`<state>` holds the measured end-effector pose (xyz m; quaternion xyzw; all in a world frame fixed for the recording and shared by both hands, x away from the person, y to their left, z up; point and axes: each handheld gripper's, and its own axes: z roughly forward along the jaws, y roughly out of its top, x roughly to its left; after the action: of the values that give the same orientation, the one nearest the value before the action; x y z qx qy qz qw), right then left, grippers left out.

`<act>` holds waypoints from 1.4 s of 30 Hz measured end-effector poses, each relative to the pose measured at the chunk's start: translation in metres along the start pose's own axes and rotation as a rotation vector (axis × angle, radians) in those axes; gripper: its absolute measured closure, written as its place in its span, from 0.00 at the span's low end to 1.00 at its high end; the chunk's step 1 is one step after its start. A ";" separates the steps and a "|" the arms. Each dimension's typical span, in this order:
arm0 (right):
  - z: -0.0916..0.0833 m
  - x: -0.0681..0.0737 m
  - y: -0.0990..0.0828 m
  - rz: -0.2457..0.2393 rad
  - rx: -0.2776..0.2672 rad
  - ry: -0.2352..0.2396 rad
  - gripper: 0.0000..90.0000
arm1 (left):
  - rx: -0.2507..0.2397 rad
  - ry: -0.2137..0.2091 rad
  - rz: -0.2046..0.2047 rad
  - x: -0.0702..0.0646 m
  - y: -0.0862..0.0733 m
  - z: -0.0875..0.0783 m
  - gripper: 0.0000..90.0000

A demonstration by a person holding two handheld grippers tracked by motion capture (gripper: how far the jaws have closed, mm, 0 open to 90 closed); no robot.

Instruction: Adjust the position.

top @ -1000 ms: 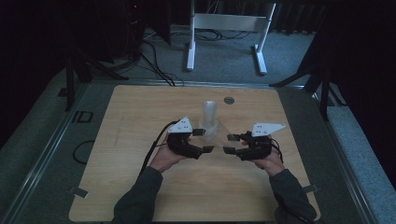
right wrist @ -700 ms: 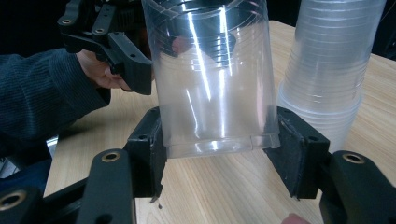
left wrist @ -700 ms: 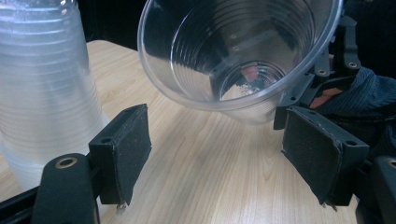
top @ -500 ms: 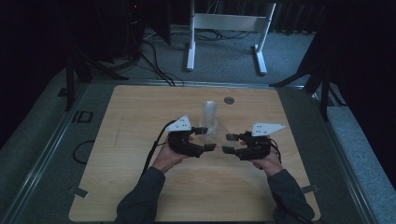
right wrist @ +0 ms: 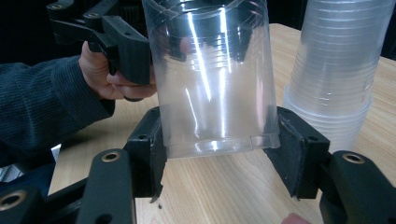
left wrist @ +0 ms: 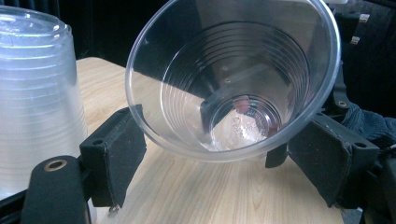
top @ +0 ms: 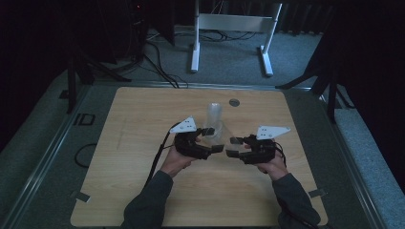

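A clear plastic cup (top: 221, 145) lies level between my two grippers above the table's middle. My right gripper (right wrist: 217, 154) is shut on the cup's base (right wrist: 210, 79), its pads pressed against both sides. My left gripper (left wrist: 219, 149) faces the cup's open mouth (left wrist: 233, 79). Its jaws have just been opening and now stand loosely on either side of the rim. In the high view the left gripper (top: 213, 140) and the right gripper (top: 231, 146) point at each other. An upside-down stack of clear cups (top: 213, 118) stands just behind them.
The stack of cups (left wrist: 37, 93) rises close beside the left jaw, and the same stack (right wrist: 336, 70) stands right of the held cup. The wooden table (top: 143, 119) has a small round grommet (top: 233, 102) at the back. A white frame (top: 229, 33) stands on the floor beyond.
The left gripper's jaws look slightly wider apart around the cup's rim. Both hands and the cup have stayed in place.
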<state>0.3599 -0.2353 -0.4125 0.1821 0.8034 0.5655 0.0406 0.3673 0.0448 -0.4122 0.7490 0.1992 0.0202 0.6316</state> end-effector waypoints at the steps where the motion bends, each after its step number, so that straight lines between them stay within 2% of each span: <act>1: 0.000 0.000 0.000 0.000 -0.001 0.001 0.46 | -0.001 0.001 0.002 0.000 0.000 0.000 0.21; 18: 0.003 0.001 0.000 0.003 0.003 0.003 0.46 | -0.057 -0.005 -0.023 -0.002 -0.001 0.009 0.21; 28: 0.004 0.001 0.000 0.004 0.006 0.005 0.46 | -0.069 -0.010 -0.026 -0.003 0.000 0.011 0.22; 42: 0.004 0.000 0.000 0.003 0.013 0.003 0.46 | -0.093 -0.007 -0.037 -0.004 -0.001 0.014 0.28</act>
<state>0.3609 -0.2319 -0.4140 0.1826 0.8068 0.5607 0.0374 0.3670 0.0304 -0.4154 0.7149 0.2094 0.0150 0.6669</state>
